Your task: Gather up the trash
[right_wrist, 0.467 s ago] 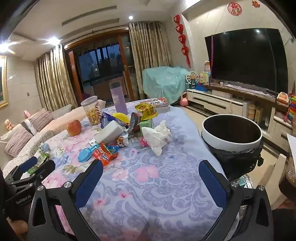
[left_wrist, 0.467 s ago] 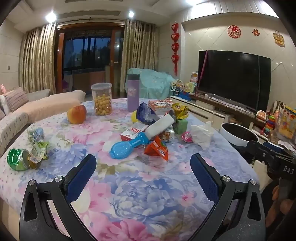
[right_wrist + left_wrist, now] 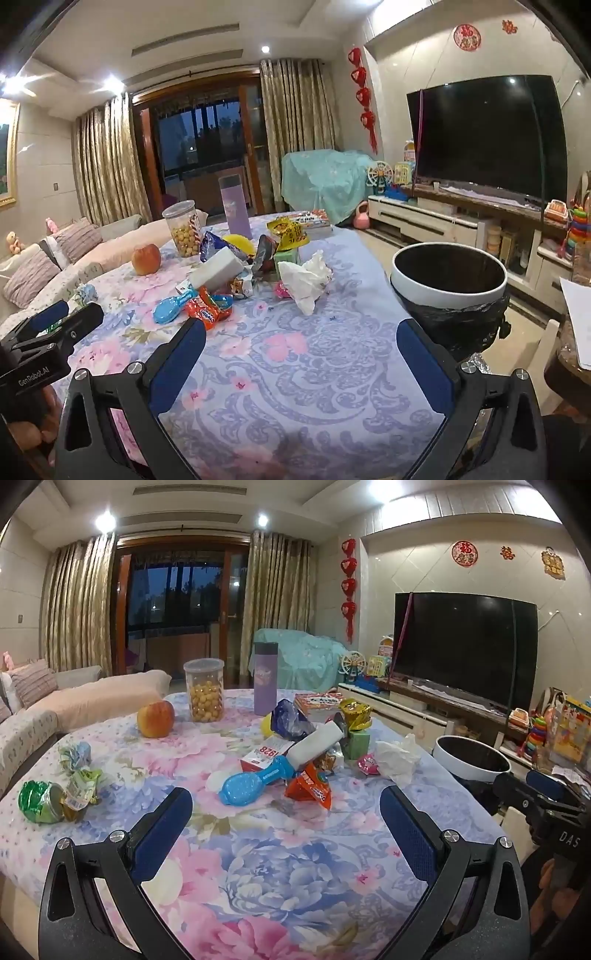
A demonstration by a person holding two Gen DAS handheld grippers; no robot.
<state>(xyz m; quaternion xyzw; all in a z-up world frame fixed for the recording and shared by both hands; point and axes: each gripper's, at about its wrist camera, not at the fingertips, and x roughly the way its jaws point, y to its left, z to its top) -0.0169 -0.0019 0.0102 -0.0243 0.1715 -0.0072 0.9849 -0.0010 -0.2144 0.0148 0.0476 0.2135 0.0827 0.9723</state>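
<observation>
Well, both grippers — left gripper [image 3: 286,814] and right gripper [image 3: 301,345] — hover with jaws spread wide, gripping nothing. One white trash bin [image 3: 448,286] stands just off the table's edge; the crumpled tissue [image 3: 304,278] lies nearest it. Farther from it sit one orange wrapper [image 3: 312,788], one blue plastic spoon [image 3: 253,782], one apple [image 3: 156,719] and, farthest, three crumpled wrappers [image 3: 40,801].
</observation>
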